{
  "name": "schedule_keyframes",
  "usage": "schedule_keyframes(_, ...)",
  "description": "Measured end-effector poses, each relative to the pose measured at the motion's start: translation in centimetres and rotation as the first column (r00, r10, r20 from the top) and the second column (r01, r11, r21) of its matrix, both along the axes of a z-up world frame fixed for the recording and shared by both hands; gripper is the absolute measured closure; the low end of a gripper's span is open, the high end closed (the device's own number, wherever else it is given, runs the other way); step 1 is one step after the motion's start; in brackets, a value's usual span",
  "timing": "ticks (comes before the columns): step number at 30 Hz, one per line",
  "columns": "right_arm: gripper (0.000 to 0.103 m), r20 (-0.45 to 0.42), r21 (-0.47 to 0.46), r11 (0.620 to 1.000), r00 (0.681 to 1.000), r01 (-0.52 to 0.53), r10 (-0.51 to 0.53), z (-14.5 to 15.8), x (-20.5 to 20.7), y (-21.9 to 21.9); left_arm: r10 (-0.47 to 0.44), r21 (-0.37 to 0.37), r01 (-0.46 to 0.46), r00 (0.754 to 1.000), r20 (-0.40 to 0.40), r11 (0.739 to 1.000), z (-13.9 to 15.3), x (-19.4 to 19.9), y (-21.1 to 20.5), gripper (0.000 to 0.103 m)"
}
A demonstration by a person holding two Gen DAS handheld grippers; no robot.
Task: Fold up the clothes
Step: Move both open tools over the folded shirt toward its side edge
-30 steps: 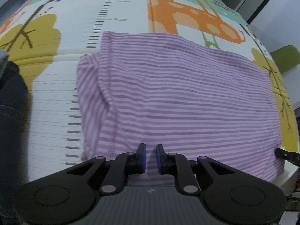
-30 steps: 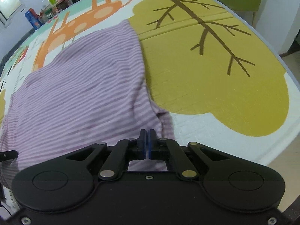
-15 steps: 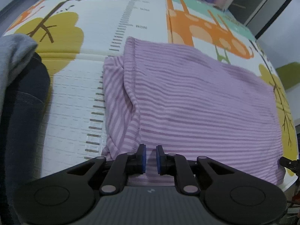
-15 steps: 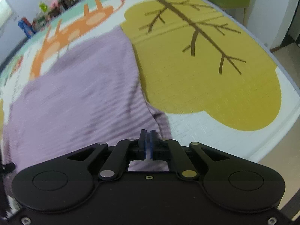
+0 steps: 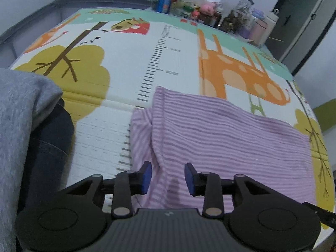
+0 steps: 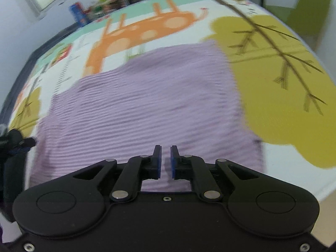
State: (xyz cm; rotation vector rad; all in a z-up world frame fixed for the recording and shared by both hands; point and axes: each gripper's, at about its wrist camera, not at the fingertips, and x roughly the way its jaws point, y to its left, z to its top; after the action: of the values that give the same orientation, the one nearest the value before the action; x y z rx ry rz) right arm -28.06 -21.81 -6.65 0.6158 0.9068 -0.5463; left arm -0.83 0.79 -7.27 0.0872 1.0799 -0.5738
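Note:
A purple striped garment [image 5: 220, 130] lies folded flat on the animal-print play mat [image 5: 126, 63]. A loose flap sticks out at its left side. My left gripper [image 5: 168, 177] hovers over the garment's near left edge; its jaws are opening and the cloth lies below them, not pinched. In the right wrist view the same garment [image 6: 147, 105] is blurred by motion. My right gripper [image 6: 166, 160] hangs above its near edge, jaws opening to a narrow gap with nothing pressed between the pads.
A grey garment [image 5: 19, 115] and dark jeans [image 5: 48, 147] are piled at the mat's left. Bottles and jars [image 5: 210, 14] crowd the far edge. A green chair [image 6: 310, 10] stands beyond the right side. The mat's near right edge [image 6: 315, 184] drops off.
The left jaws have spread apart and let go of the garment's edge. The right jaws have parted slightly. Both grippers rose, and the right one swung left over the cloth.

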Motion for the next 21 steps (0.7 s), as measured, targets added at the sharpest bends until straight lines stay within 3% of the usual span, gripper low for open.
schedule_keyframes(5,0.087,0.054,-0.018,0.992,0.99,-0.127,0.127,1.3,4.3,2.6,-0.003,0.0,0.003,0.999,-0.037,1.0,-1.3,0.3,-0.2,0.064)
schedule_keyframes(10,0.086,0.065,-0.053,0.965,0.963,-0.258,0.262,2.1,8.9,5.2,0.017,0.006,-0.017,0.997,-0.072,1.0,-2.6,0.7,0.2,0.065)
schedule_keyframes(14,0.086,0.063,-0.065,0.943,0.942,-0.326,0.33,2.1,12.0,6.6,0.052,0.015,-0.051,0.995,-0.08,0.999,-3.1,1.1,1.0,0.087)
schedule_keyframes(21,0.086,0.069,-0.058,0.918,0.916,-0.392,0.395,1.5,16.4,7.9,0.156,-0.006,-0.158,0.977,-0.149,0.987,-3.7,1.8,2.9,0.091)
